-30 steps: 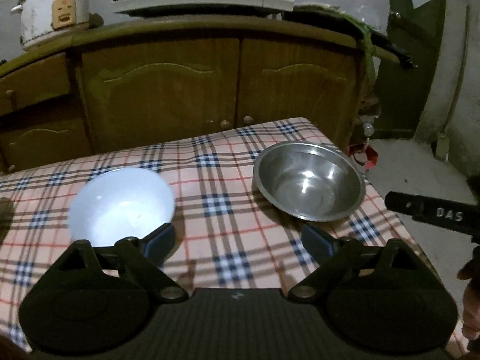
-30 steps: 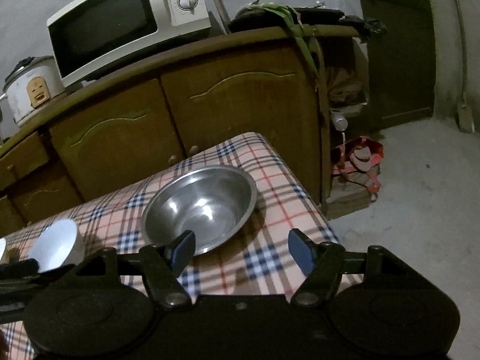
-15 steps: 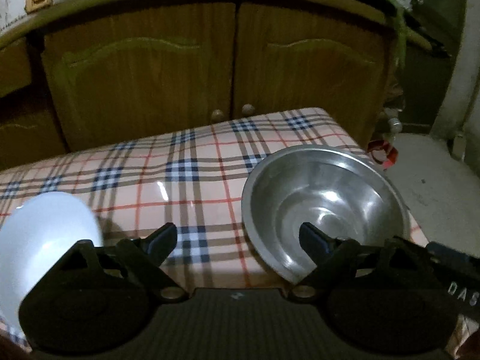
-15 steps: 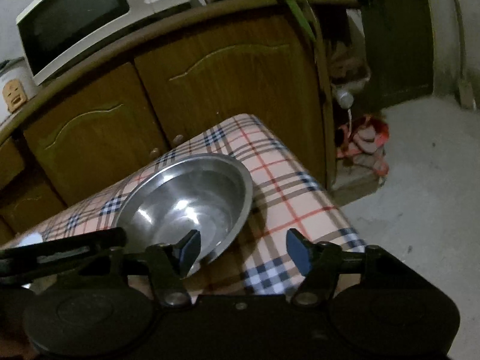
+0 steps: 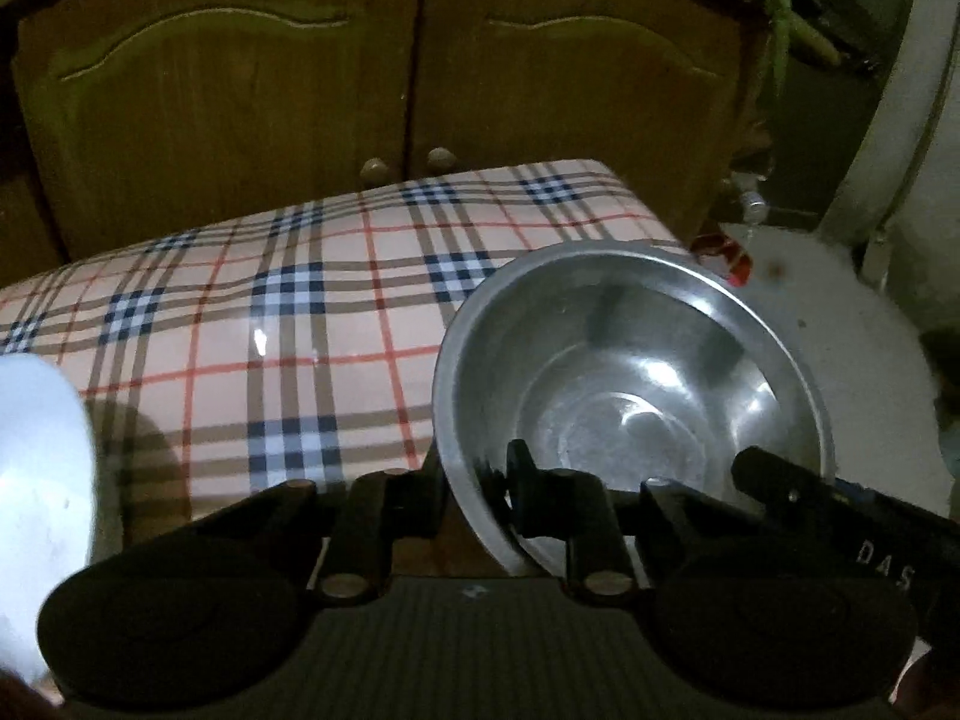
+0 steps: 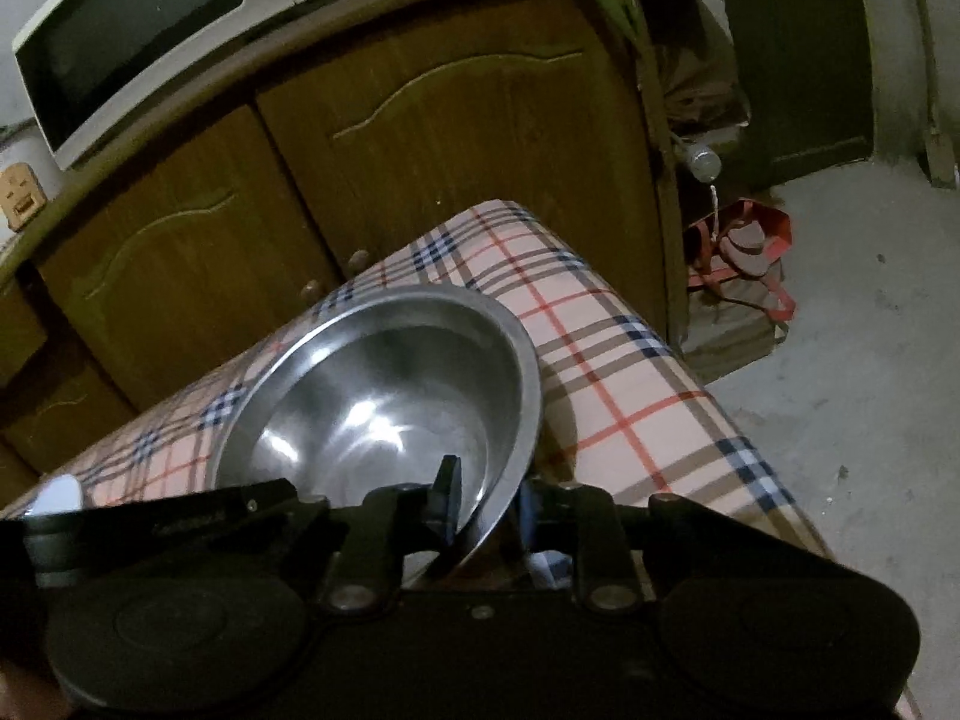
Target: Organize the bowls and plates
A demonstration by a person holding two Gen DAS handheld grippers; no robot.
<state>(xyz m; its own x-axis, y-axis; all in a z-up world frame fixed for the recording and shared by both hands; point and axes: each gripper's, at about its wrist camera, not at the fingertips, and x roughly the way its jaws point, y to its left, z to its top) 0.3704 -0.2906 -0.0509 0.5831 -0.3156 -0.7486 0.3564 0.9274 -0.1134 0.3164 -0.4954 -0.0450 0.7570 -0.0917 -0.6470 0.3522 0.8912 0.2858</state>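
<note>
A steel bowl (image 5: 630, 396) (image 6: 384, 396) sits near the right end of the plaid-covered table (image 5: 300, 300). My left gripper (image 5: 480, 486) has its jaws closing on the bowl's near left rim, one finger inside and one outside, pads against the metal. My right gripper (image 6: 486, 504) is closing the same way on the near right rim, pinching it. Each gripper shows in the other's view: the right gripper (image 5: 840, 516), the left gripper (image 6: 180, 516). A white bowl (image 5: 36, 480) (image 6: 57, 495) stands on the cloth to the left.
Brown cabinet doors (image 5: 240, 90) rise just behind the table. A microwave (image 6: 120, 30) sits on top of them. The table's right edge (image 6: 690, 372) drops to a concrete floor, where a red bag (image 6: 744, 252) lies by the cabinet.
Both grippers came forward and down to the steel bowl and went from wide open to closed on its near rim. The white bowl slid to the left edge of the left wrist view.
</note>
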